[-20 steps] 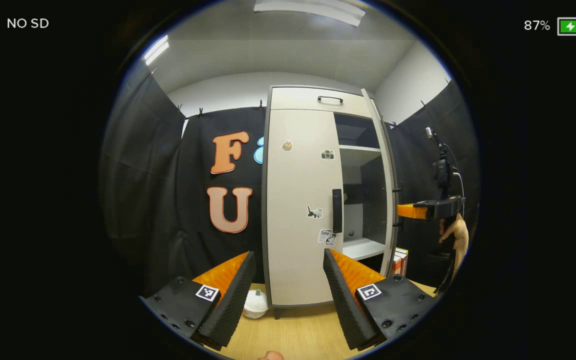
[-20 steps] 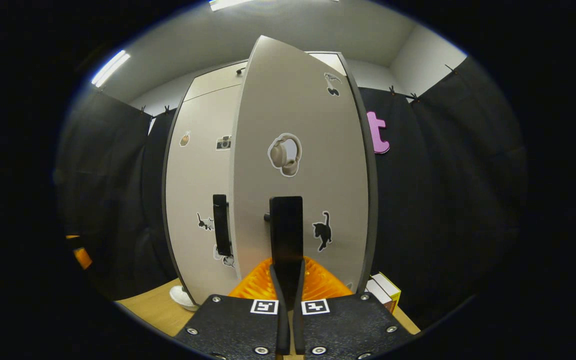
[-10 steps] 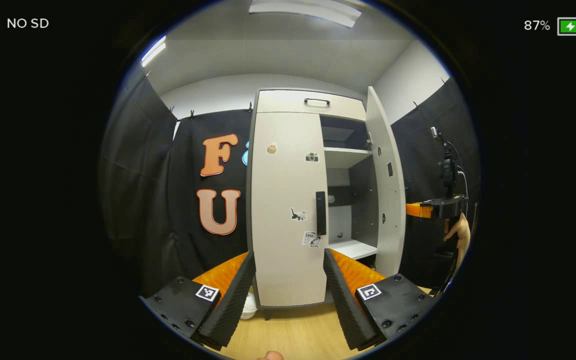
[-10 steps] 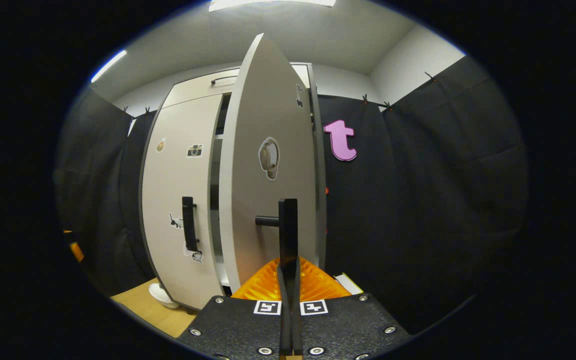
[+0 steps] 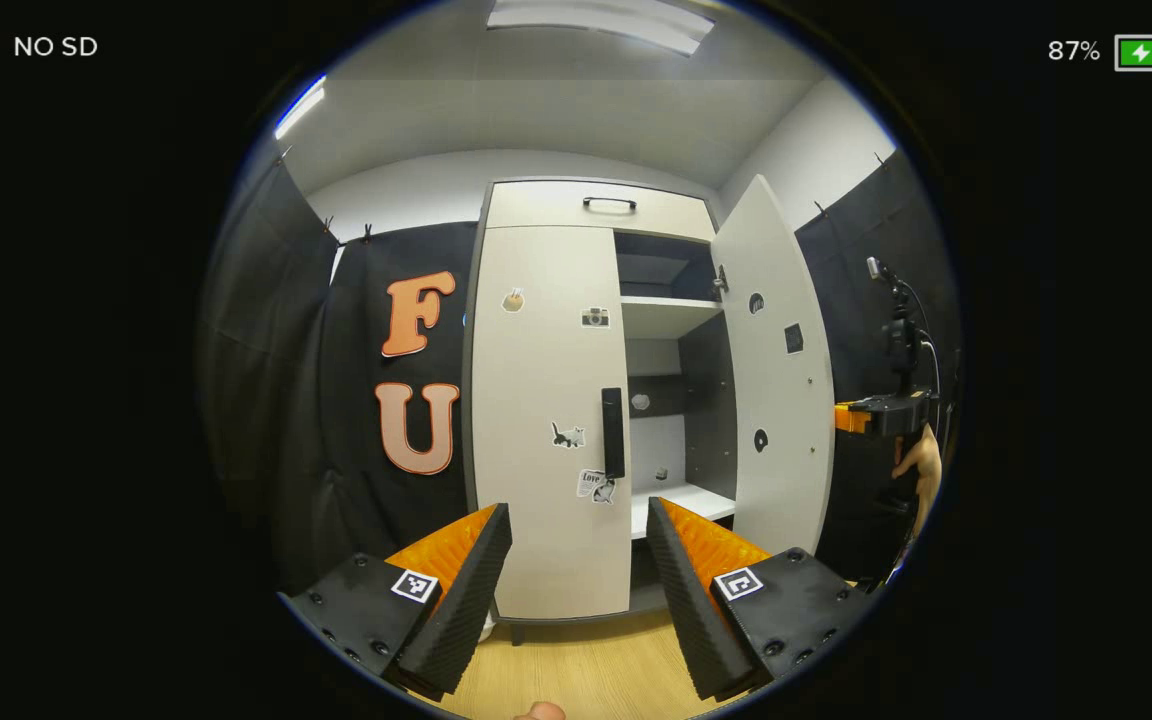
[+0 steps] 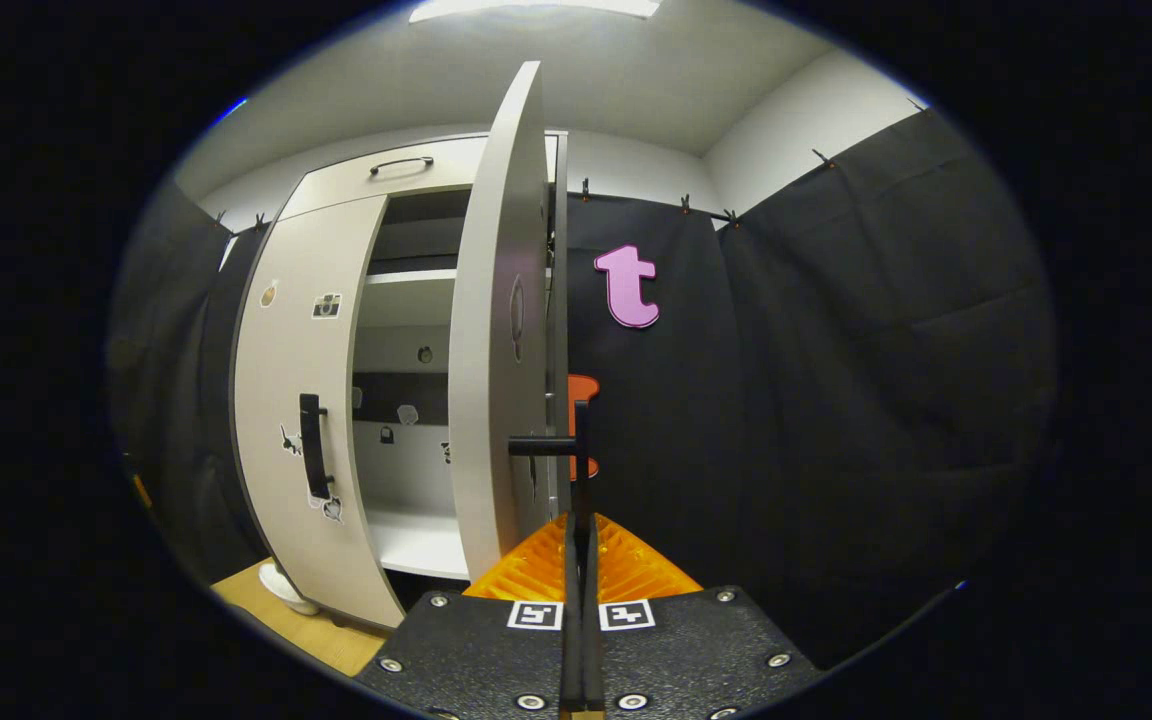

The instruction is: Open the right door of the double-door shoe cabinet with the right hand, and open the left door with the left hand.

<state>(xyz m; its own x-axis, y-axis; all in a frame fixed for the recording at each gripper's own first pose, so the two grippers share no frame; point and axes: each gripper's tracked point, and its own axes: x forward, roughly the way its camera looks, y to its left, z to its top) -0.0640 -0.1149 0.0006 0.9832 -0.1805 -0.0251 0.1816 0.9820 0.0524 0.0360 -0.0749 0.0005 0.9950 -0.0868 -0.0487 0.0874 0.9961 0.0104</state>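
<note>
the right door [image 5: 774, 380] is swung wide, its handle [image 6: 577, 470] clamped in the right tool [image 6: 581, 560]. the left tool [image 5: 576, 560] is spread, short of the shut left door's handle [image 5: 613, 432]; it should be squared to that handle before closing.

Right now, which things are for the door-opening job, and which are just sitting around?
For the job:
- right door, swung open
- its handle, held by the right tool
- left door, shut
- its handle
- left tool, open, off the door

Just sitting around:
- top drawer
- shelves
- white thing beside the cabinet
</note>
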